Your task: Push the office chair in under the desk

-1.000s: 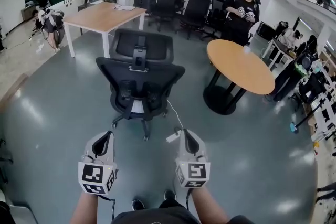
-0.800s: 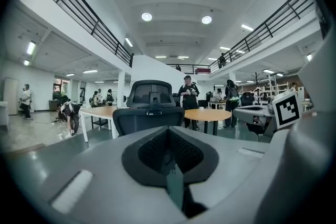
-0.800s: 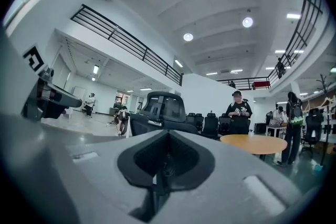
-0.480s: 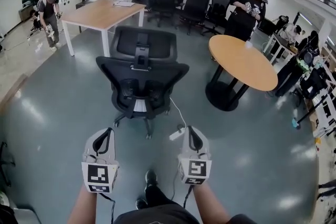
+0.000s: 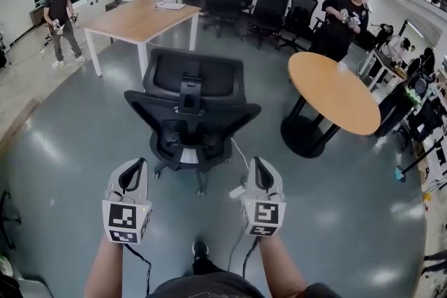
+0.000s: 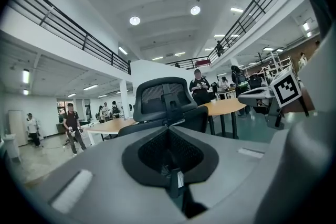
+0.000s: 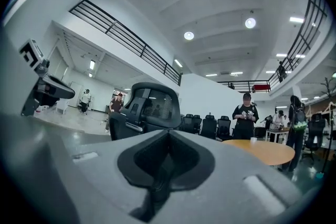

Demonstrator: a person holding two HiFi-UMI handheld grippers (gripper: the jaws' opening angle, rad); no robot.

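At the far left a person (image 5: 58, 14) stands small and hard to make out. Right of that figure is the wooden desk (image 5: 136, 19), with something flat and white (image 5: 167, 7) on its tabletop. The left gripper (image 5: 135, 174) hovers low in the head view, near the chair's back and not touching it. Its fingers (image 6: 100, 165) are pressed together with nothing between them.

The office chair (image 5: 188, 115) stands on the grey floor between the person holding the grippers and the desk, well apart from the desk, its back turned to the grippers. It is black, with a mesh backrest and a headrest. The backrest hides most of the seat, and only some legs of the base (image 5: 199, 181) show.

A white cable (image 5: 241, 157) runs along the floor beside the right gripper (image 5: 260, 169), whose fingers (image 7: 236, 165) are likewise closed and empty. Further right stands a round table (image 5: 335, 91), and behind it another person (image 5: 346, 17), face blurred
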